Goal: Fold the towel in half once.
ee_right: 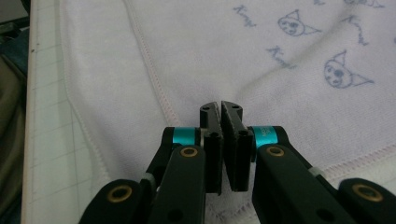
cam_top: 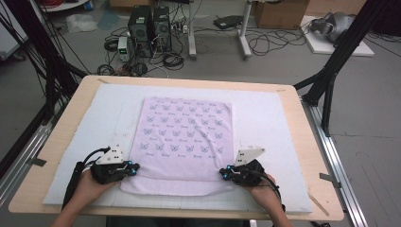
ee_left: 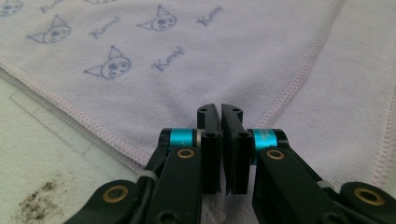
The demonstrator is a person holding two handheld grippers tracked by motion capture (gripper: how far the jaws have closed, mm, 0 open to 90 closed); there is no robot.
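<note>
A lilac printed towel [cam_top: 187, 137] lies flat on the white-padded surface [cam_top: 265, 113], its near edge folded over. The left gripper [cam_top: 135, 166] and right gripper [cam_top: 222, 174] sit at the near corners, each with jaws pressed together, pinching towel fabric between them.

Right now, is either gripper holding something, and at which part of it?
Both jaws are shut on the lilac towel: the left gripper pinches its near left corner, the right gripper its near right corner.
</note>
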